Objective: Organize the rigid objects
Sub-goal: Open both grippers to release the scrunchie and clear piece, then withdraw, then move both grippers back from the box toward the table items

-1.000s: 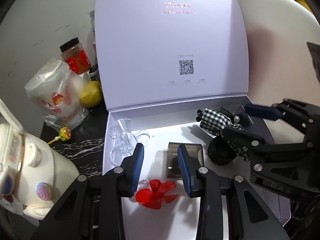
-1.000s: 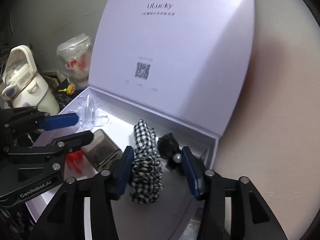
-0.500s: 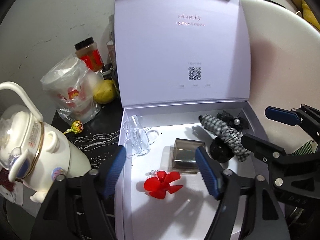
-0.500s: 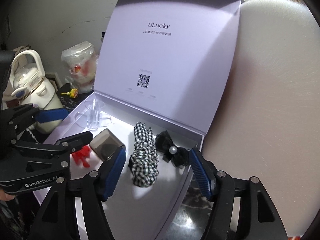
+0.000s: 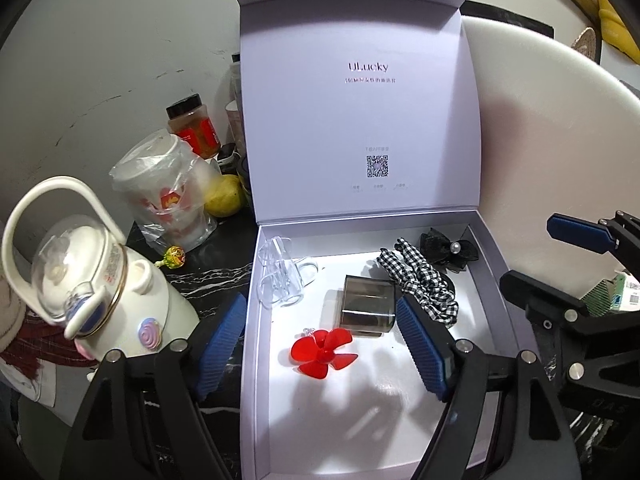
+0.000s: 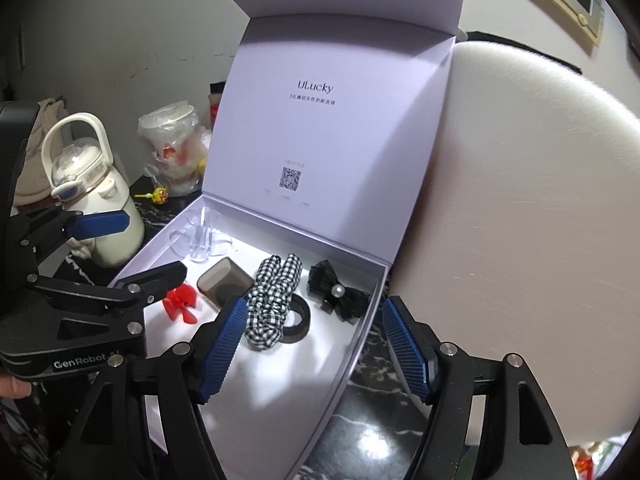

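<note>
Both tongs [image 5: 322,354] [image 6: 316,346] agape, empty.

In the open box [image 5: 490,264], seen from the left wrist, the clip [image 5: 280,276] was placed at ten o'clock, the propeller [image 5: 322,352] at six, the small case [image 5: 366,308] at the centre, the scrunchie [image 5: 420,280] at two and the bow [image 5: 448,250] behind it.

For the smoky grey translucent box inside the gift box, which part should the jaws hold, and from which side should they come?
Grip the smoky grey box across its two flat side walls, coming down from above. It lies flat with free floor on its left; the checked scrunchie crowds its right side, so place that jaw carefully.
</note>
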{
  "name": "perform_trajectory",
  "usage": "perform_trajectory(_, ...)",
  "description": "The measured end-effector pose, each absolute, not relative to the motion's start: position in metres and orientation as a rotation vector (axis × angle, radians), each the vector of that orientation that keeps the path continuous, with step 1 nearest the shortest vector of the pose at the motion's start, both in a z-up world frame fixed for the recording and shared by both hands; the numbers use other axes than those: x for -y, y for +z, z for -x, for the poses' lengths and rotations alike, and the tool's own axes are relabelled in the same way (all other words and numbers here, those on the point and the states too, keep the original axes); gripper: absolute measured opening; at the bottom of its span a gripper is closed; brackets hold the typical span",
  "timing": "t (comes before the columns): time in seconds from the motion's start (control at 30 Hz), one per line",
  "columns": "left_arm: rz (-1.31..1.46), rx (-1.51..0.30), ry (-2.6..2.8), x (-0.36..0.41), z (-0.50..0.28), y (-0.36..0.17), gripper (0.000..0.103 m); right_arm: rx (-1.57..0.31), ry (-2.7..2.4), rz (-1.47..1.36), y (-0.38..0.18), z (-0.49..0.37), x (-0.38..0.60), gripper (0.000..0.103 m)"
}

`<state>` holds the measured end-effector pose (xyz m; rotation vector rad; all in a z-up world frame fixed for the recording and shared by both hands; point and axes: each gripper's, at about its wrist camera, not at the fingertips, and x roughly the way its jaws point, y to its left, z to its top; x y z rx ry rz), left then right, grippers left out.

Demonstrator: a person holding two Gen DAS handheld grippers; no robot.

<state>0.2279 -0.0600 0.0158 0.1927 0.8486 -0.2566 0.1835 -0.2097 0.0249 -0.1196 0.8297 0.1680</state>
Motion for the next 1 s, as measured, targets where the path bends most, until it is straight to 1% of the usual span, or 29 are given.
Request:
perform_trajectory(0.13, -0.196, -0.838, -0.248, 0.06, -0.219, 0.023, 0.078, -0.808, 0.166, 0.119, 0.035, -0.173, 0.213, 0.073)
perform_trajectory(0.23, -0.196, -0.827, -0.246, 0.059, -0.212, 0.029, 0.082, -0.793, 0.168, 0.114, 0.042, -0.165, 0.215, 0.073)
perform_trajectory(0.77, -0.17, -0.809, -0.227, 0.047, -0.176, 0.052, 0.083, -0.757, 0.173, 0.141, 0.062, -0.122, 0.215, 0.075)
perform_trajectory(0.8, -0.172, -0.808, -0.228, 0.046, -0.173, 0.054, 0.084, -0.755, 0.173, 0.144, 0.062, -0.12, 0.215, 0.076)
perform_trajectory(0.83, -0.173, -0.807, -0.227, 0.046, -0.17, 0.054, 0.091, -0.754, 0.173, 0.146, 0.063, -0.117, 0.215, 0.076)
perform_trajectory(0.9, -0.171, -0.796, -0.229, 0.044, -0.165, 0.057, 0.103, -0.753, 0.173, 0.144, 0.064, -0.113, 0.215, 0.076)
perform_trajectory(1.0, -0.159, -0.783, -0.23, 0.04, -0.155, 0.062, 0.103, -0.749, 0.17, 0.138, 0.066, -0.106, 0.217, 0.076)
